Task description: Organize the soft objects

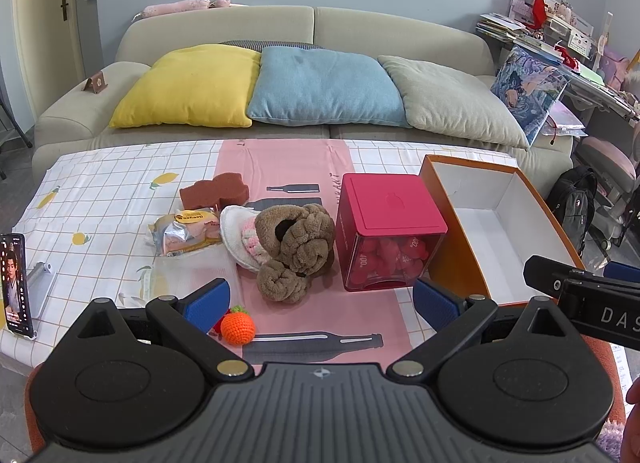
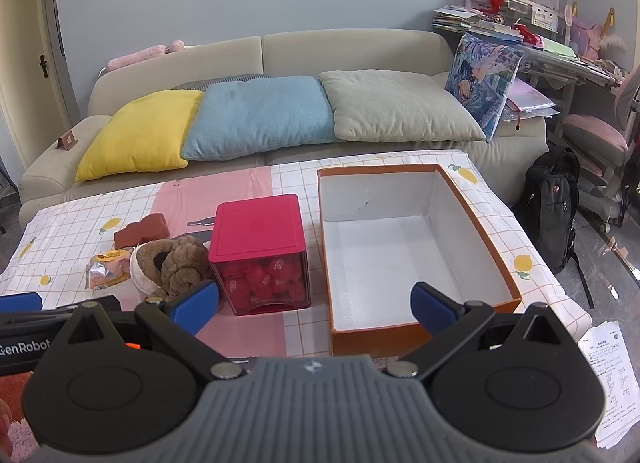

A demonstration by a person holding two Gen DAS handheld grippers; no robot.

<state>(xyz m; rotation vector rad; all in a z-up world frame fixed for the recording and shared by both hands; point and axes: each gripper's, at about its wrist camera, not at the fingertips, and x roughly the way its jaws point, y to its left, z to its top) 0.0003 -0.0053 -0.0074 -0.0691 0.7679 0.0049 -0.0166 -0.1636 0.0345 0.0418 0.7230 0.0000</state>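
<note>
A brown plush toy (image 1: pixel 296 247) lies mid-table on a white and pink cloth (image 1: pixel 236 239). Behind it sit a brown sponge (image 1: pixel 214 191) and a packaged bun (image 1: pixel 186 233). An orange knitted ball (image 1: pixel 238 327) lies near the front. My left gripper (image 1: pixel 320 303) is open and empty above the front edge, just before the ball. An open orange box (image 2: pixel 404 255) with a white inside stands empty on the right. My right gripper (image 2: pixel 314 305) is open and empty before the box's near wall. The plush (image 2: pixel 180 263) and sponge (image 2: pixel 140 229) also show in the right wrist view.
A red-lidded clear cube (image 1: pixel 386 231) of red pieces stands between the plush and the box; it also shows in the right wrist view (image 2: pixel 262 251). A phone on a stand (image 1: pixel 16 283) is at the table's left edge. A sofa with cushions (image 1: pixel 320 87) lies behind the table.
</note>
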